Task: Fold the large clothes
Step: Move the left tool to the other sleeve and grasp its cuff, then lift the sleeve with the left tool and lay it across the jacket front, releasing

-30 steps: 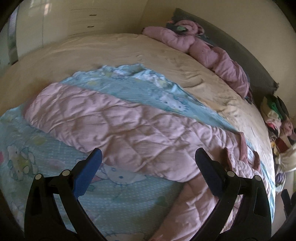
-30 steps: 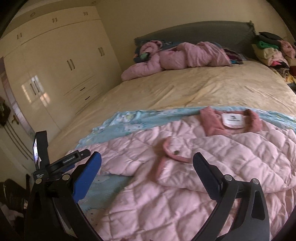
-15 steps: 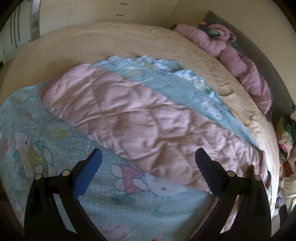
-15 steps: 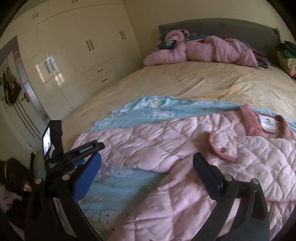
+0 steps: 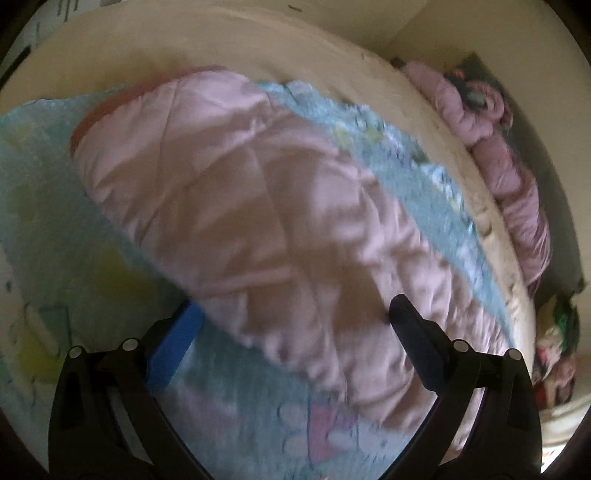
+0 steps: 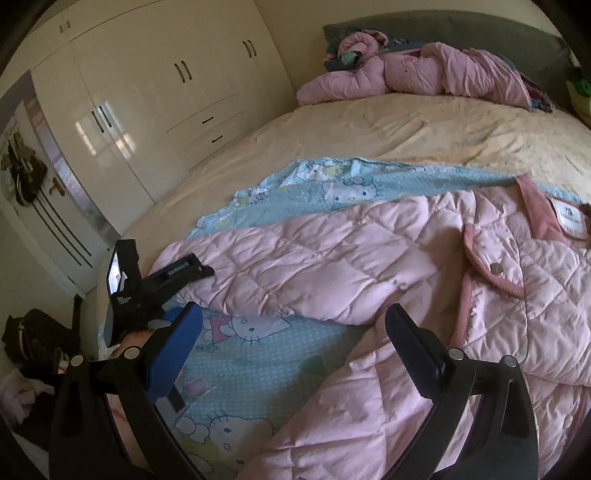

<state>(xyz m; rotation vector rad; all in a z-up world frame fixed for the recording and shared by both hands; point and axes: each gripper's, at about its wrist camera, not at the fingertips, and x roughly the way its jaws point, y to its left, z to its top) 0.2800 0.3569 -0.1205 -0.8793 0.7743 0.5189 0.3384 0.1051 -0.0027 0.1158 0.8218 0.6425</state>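
A pink quilted jacket point(image 6: 388, 258) lies spread on a blue cartoon-cat blanket point(image 6: 258, 373) on the bed. Its collar with a white label point(image 6: 554, 218) is at the right, and one long sleeve point(image 6: 280, 266) stretches left. In the blurred left wrist view that sleeve point(image 5: 258, 206) runs diagonally, and my left gripper point(image 5: 295, 321) is open just above it, one finger on each side. The left gripper point(image 6: 162, 280) also shows in the right wrist view, over the sleeve's cuff end. My right gripper point(image 6: 291, 325) is open and holds nothing, hovering by the sleeve's lower edge.
A second pink jacket point(image 6: 424, 74) lies bunched by the grey headboard point(image 6: 480, 29). A cream wardrobe point(image 6: 166, 92) stands beyond the bed's left side. Piled clothes point(image 5: 554, 332) sit at the bed's far edge. Dark items point(image 6: 33, 336) lie on the floor at left.
My left gripper has dropped close to the sleeve and moved toward its cuff end; its view is now blurred. The right gripper's view has swung left, with the collar now near the right edge.
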